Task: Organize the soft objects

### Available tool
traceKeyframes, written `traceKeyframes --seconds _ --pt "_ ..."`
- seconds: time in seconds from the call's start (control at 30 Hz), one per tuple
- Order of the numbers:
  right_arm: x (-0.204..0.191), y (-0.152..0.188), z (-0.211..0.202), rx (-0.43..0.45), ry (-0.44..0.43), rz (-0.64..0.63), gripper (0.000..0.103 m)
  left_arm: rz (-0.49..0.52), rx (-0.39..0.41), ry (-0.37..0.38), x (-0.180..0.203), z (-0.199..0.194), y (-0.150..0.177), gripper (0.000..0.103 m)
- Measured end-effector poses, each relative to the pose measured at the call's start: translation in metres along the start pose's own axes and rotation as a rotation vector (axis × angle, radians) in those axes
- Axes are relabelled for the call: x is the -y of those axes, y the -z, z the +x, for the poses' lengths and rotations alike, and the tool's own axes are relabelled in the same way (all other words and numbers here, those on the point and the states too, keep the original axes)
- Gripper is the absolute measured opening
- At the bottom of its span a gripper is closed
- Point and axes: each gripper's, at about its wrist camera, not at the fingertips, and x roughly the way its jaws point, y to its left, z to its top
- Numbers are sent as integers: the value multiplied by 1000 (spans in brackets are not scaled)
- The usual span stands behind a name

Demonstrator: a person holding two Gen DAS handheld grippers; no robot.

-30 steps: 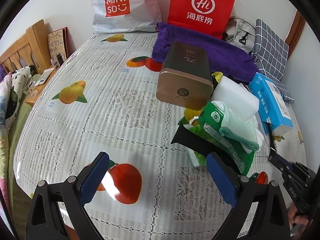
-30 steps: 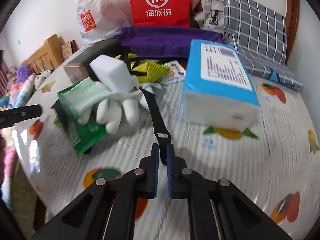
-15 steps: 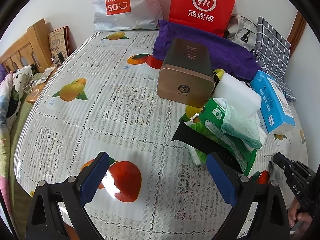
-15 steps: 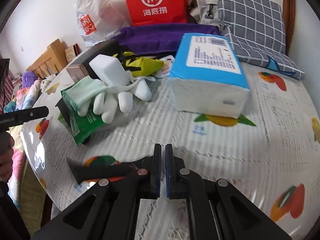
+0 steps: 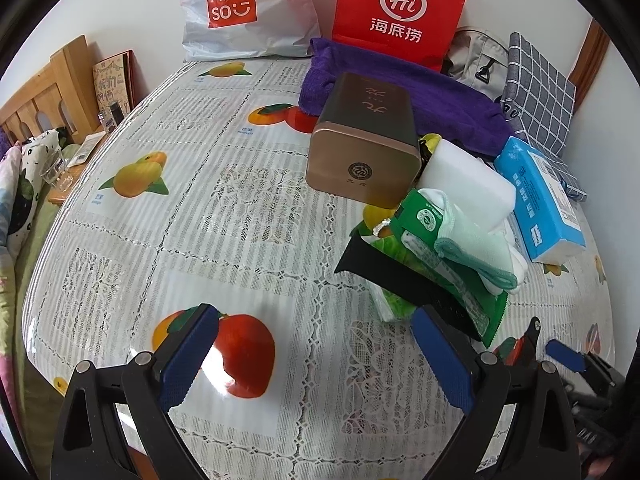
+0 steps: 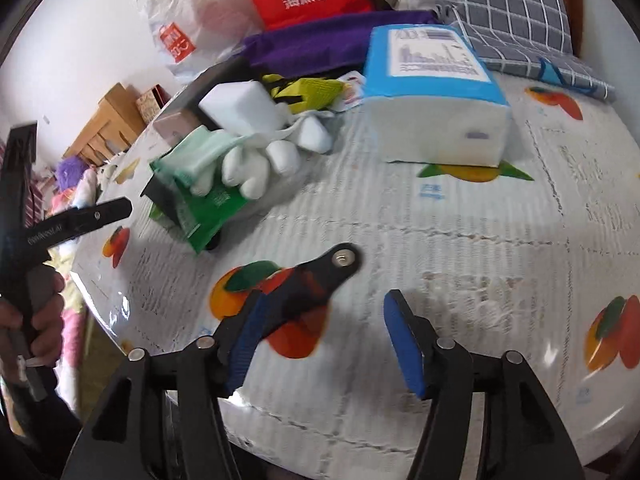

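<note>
A: On the fruit-print tablecloth [image 6: 460,240], near the front edge, lies the black strap [image 6: 316,276]. Is it being let go?

B: I think so. The right gripper [image 6: 324,336] is opening its jaws, and the strap lies by the left pad, loose.

A: And the left gripper [image 5: 316,356]?

B: Wide open, holding nothing, over the cloth.

A: What next?

B: Probably reach to the pile for the white glove [image 6: 256,164] under the white sponge block [image 6: 240,108].

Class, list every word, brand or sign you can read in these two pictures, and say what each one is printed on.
"MINISO": white plastic bag.
"Hi" with "海底捞": red paper bag.
Print on the blue tissue pack, green packet, brown tin and propped book: too small or blurred.
</note>
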Motion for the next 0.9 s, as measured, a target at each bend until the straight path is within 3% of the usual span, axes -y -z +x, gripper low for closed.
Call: traceKeyframes --seconds 0.1,0.2,0.3,0.33,0.37,0.47,0.63,0.73,0.83,0.9 --pt "-19 2 6 4 28 -12 74 -9 3 5 -3 -2 2 98" --pt "-38 3 17 40 134 -30 76 -15 2 13 -6 -1 3 98" --pt "-58 7 25 88 216 -154 64 -17 2 18 -7 -2 4 98" --pt "-57 7 24 91 198 -175 55 -16 6 23 -8 -3 3 98" --pt "-51 5 22 89 198 -175 37 -18 9 26 -9 -4 3 98" --pt "-25 -1 13 42 127 -121 32 -27 16 43 -11 -5 3 98" --pt "-1 5 3 -3 195 -37 37 -30 12 59 -10 -3 4 98" --pt "-6 11 1 -6 149 2 52 -26 5 62 -7 0 6 98" --pt "-18 14 4 27 75 36 57 -24 1 59 -6 0 8 98" --pt "-32 13 10 64 122 34 58 -27 1 55 -7 -1 8 98"
